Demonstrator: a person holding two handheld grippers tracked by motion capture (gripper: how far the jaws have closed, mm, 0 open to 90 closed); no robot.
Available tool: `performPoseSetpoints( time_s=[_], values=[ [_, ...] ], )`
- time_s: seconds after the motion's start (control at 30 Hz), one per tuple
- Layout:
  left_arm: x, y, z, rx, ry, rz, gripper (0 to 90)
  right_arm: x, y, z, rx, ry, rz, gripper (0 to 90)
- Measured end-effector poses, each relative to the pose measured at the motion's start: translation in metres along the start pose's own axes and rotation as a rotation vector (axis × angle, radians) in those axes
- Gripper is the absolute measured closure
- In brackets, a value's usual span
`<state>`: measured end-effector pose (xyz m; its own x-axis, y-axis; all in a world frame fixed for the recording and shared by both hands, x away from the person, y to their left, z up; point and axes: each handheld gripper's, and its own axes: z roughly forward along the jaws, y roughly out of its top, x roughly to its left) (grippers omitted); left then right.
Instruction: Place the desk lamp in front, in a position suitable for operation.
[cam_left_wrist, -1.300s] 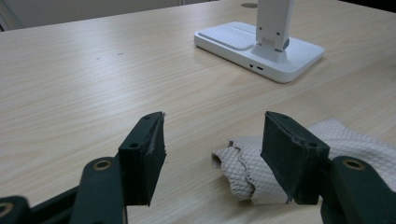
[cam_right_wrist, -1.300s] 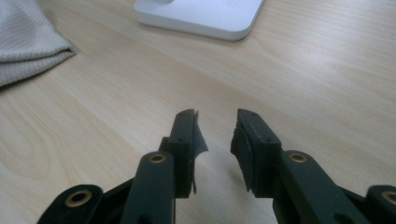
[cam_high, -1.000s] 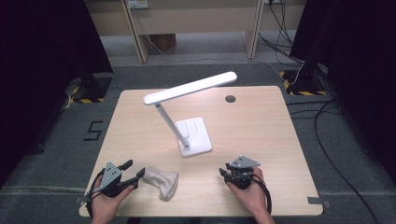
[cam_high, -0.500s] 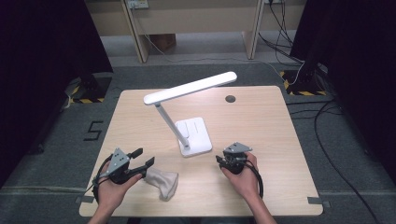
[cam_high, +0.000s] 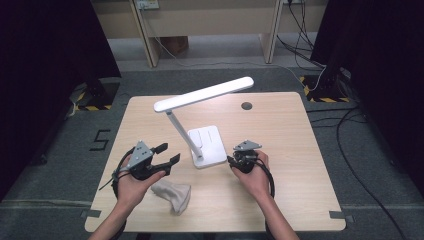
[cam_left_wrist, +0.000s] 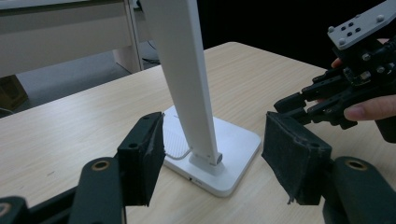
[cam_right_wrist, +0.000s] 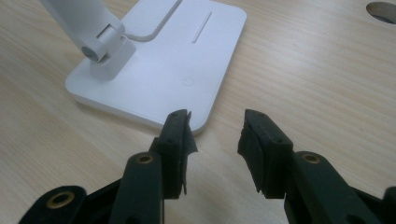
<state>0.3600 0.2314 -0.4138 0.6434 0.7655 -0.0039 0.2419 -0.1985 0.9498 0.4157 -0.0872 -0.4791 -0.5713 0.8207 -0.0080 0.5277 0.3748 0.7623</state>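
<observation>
Both tongs, left (cam_high: 167, 154) and right (cam_high: 231, 161), gape empty beside unlabelled white lamp (cam_high: 207, 145); floor reads "5" (cam_high: 100, 140)

A crumpled beige cloth (cam_high: 172, 194) lies on the wooden surface (cam_high: 300, 165) at about seven o'clock from its middle, near the front edge. A small round dark hole (cam_high: 246, 105) sits in the surface toward one o'clock, close to the far edge. Beyond that edge, at twelve o'clock, stands a pale wooden bench (cam_high: 210, 22) on legs, with a brown cardboard box (cam_high: 172, 46) on the grey floor (cam_high: 370, 150) beneath it. Black cables (cam_high: 350, 130) trail over the floor at three o'clock. Yellow-and-black striped tape (cam_high: 320, 95) marks the floor at two o'clock and again at ten o'clock. A black figure five (cam_high: 100, 140) is marked on the floor at nine o'clock. Black curtains (cam_high: 45, 60) hang at both sides.
</observation>
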Motion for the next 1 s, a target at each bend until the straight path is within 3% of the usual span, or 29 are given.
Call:
performPoseSetpoints(
  time_s=[0.2, 0.53, 0.6, 0.83, 1.0],
  values=[
    [-0.005, 0.009, 0.018, -0.008, -0.017, -0.010, 38.2, 0.001, 0.008, 0.009, 0.001, 0.012, 0.008, 61.6],
    [-0.003, 0.014, 0.033, -0.005, 0.038, -0.022, 42.1, 0.001, 0.012, 0.030, 0.049, 0.060, 0.047, 61.9],
    [-0.003, 0.014, 0.035, -0.009, 0.042, -0.026, 42.9, 0.001, 0.011, 0.033, 0.056, 0.080, 0.076, 60.8],
    [-0.001, 0.016, 0.041, -0.026, 0.051, -0.028, 45.9, 0.001, 0.007, 0.041, 0.080, 0.116, 0.087, 56.4],
    [0.000, 0.018, 0.044, -0.021, 0.067, -0.021, 47.6, 0.000, 0.006, 0.043, 0.066, 0.132, 0.104, 54.9]
  ],
)
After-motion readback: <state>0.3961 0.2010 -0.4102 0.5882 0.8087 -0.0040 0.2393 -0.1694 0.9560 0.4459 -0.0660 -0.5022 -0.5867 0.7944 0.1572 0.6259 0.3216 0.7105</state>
